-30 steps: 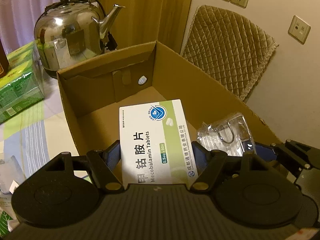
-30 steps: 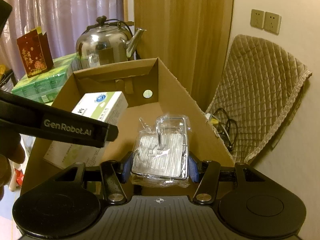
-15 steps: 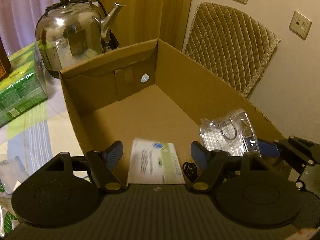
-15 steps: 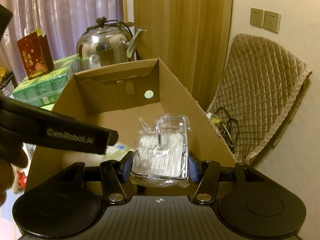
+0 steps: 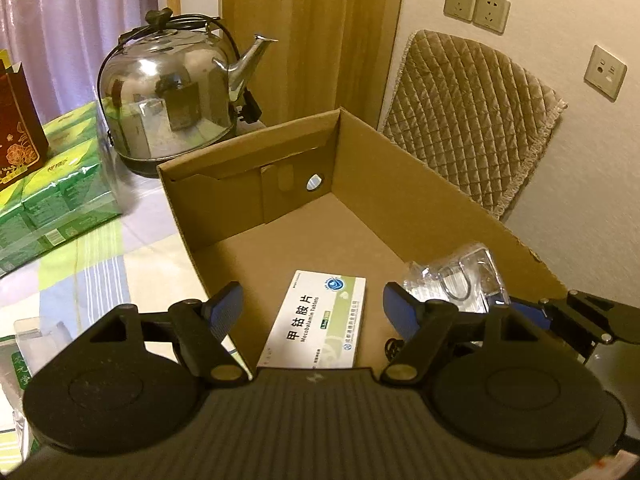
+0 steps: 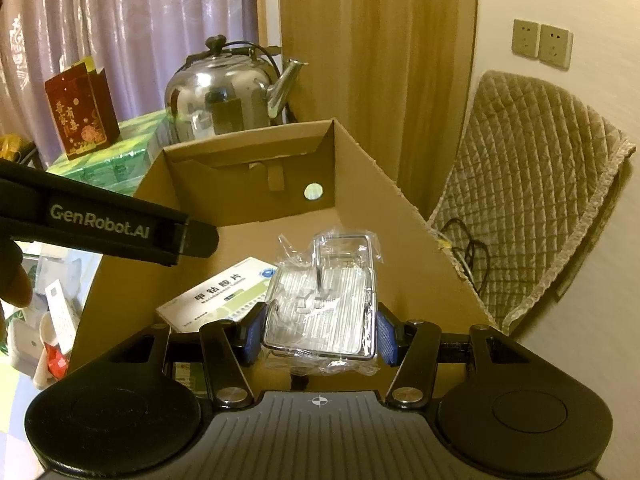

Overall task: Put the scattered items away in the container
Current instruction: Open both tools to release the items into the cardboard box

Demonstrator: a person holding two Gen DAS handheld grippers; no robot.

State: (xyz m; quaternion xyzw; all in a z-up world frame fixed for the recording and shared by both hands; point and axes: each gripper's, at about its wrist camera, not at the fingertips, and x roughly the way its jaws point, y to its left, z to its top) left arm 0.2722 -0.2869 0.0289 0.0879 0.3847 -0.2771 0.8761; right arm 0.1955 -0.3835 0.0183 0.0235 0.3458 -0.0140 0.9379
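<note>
A white-and-green tablet carton is lying flat on the floor of the open brown cardboard box, directly below the left gripper, whose blue-padded fingers are standing wide apart and holding nothing. Beside it, the right gripper is hovering above the box's near right side, its fingers clamping a shiny metal item sealed in a clear plastic wrapper by its two long sides.

By the look of it, the tidying is partly done: one item is in the box, a second is poised over it and not yet let go, and a few loose packets are showing on the bench to the left of the box, apparently waiting their turn.

Most of the box floor beyond the carton is sitting bare, so there is ample room to set the wrapped item down without covering the carton. The right wall of the box is rising close beside the right gripper, and the left gripper's black arm is crossing just to its left, leaving a fairly narrow lane; a straight descent looks safer than a sideways swing. A steel kettle and a stack of green packs are standing behind and left of the box, well clear of both grippers.
</note>
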